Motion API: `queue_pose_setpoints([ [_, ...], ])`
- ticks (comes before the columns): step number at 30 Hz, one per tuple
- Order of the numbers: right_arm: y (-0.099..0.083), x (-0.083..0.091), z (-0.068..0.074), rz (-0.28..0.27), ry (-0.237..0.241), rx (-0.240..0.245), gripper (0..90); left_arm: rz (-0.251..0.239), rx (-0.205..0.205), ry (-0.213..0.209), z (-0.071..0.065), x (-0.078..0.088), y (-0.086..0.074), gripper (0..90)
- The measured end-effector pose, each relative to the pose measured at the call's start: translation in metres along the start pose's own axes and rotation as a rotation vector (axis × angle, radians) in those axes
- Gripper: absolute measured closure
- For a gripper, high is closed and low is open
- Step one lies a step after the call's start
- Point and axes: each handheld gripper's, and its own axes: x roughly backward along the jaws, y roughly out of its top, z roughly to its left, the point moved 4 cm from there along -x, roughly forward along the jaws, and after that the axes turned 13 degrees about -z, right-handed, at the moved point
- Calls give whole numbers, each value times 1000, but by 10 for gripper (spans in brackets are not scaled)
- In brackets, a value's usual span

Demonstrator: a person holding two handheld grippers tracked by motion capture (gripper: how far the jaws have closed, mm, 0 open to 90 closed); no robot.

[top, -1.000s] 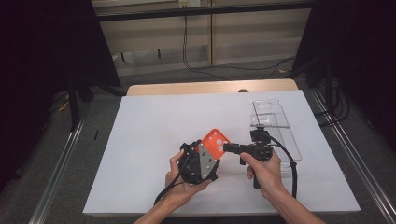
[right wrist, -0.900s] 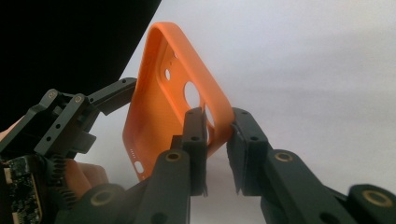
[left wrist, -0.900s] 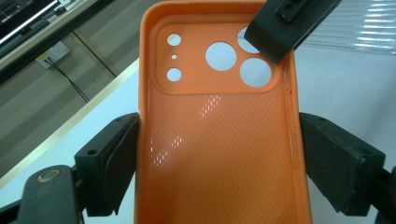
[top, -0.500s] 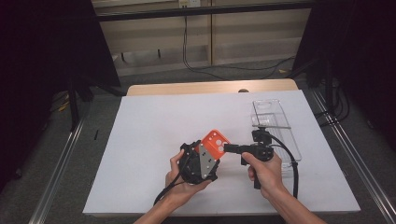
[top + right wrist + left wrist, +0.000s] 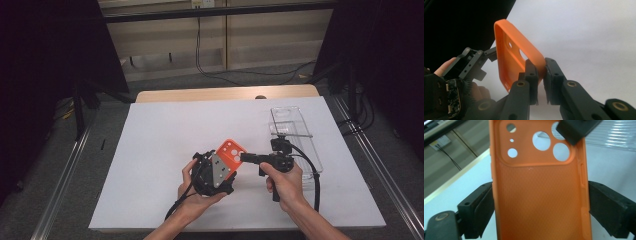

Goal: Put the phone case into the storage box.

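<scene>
two tongs meet on one orange phone case (image 5: pixel 230 153), held up above the white table (image 5: pixel 160 130) in front of me. my left gripper (image 5: pixel 214 172) has the case standing between its jaws; in the left gripper view the case (image 5: pixel 540 187) shows its inner face and camera holes, the left jaw lies against its edge and the right jaw sits just beside the other edge, and these jaws have just been opening, so i count them as let go. my right gripper (image 5: pixel 246 158) reaches in from the side and is clenched on the case's top corner; in the right gripper view (image 5: pixel 541 75) both pads pinch the orange rim (image 5: pixel 519 52). my left hand (image 5: pixel 197 197) and right hand (image 5: pixel 285 182) sit low at the near edge. farther off on the table's right side lies a clear plastic tray (image 5: pixel 295 135), well apart from the case.
</scene>
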Motion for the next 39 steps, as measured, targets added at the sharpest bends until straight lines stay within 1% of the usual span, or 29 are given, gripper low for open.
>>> queue_pose_setpoints([
  [1, 1, 1, 0, -7, 7, 6, 814, -1, 7, -4, 0, 0, 0, 86],
  [4, 4, 4, 3, -20, 16, 13, 815, -10, 49, -13, 2, 0, 1, 57],
  [6, 5, 5, 3, -26, 15, 22, 815, -12, 52, -1, 4, 0, 1, 48],
  [7, 6, 5, 3, -30, 15, 28, 816, -15, 63, -5, 4, 0, 1, 49],
  [9, 6, 6, 3, -29, 14, 34, 816, -23, 84, -22, 6, 1, 1, 42],
  [12, 6, 6, 2, -30, 6, 46, 816, -30, 101, -43, 7, 2, 2, 34],
  [13, 6, 6, 1, -32, 5, 47, 816, -36, 114, -43, 7, 2, 2, 37],
  [14, 7, 6, 1, -32, 3, 46, 816, -32, 125, -57, 7, 2, 2, 34],
  [16, 8, 7, 0, -37, 2, 47, 816, -48, 153, -80, 8, 4, 2, 31],
  [17, 8, 7, 0, -40, 2, 48, 816, -49, 155, -82, 9, 4, 2, 30],
  [19, 10, 8, -2, -46, 2, 50, 815, -59, 165, -74, 11, 5, 2, 31],
  [21, 11, 9, -3, -53, 4, 50, 816, -59, 169, -76, 13, 7, 1, 30],
  [23, 11, 10, -4, -56, 4, 55, 815, -62, 166, -69, 15, 8, 1, 30],
  [24, 12, 10, -4, -55, 4, 56, 815, -61, 175, -65, 16, 9, 0, 30],
  [25, 12, 10, -4, -57, 4, 56, 815, -58, 181, -52, 17, 9, 0, 31],
  [26, 12, 10, -5, -57, 2, 64, 816, -63, 188, -47, 18, 10, 0, 35],
  [27, 12, 10, -5, -59, 0, 64, 816, -63, 186, -48, 20, 11, 0, 34],
  [29, 13, 11, -7, -61, -7, 63, 815, -65, 204, -30, 23, 12, -1, 35],
  [32, 15, 12, -9, -69, -10, 65, 815, -73, 223, -26, 28, 14, -2, 36],
  [34, 16, 14, -9, -75, -15, 64, 816, -82, 228, -15, 31, 16, -2, 35],
  [37, 18, 15, -11, -86, -19, 77, 815, -112, 257, -42, 35, 21, -2, 32],
  [39, 19, 16, -12, -87, -29, 81, 816, -131, 251, -35, 36, 24, -3, 30],
])
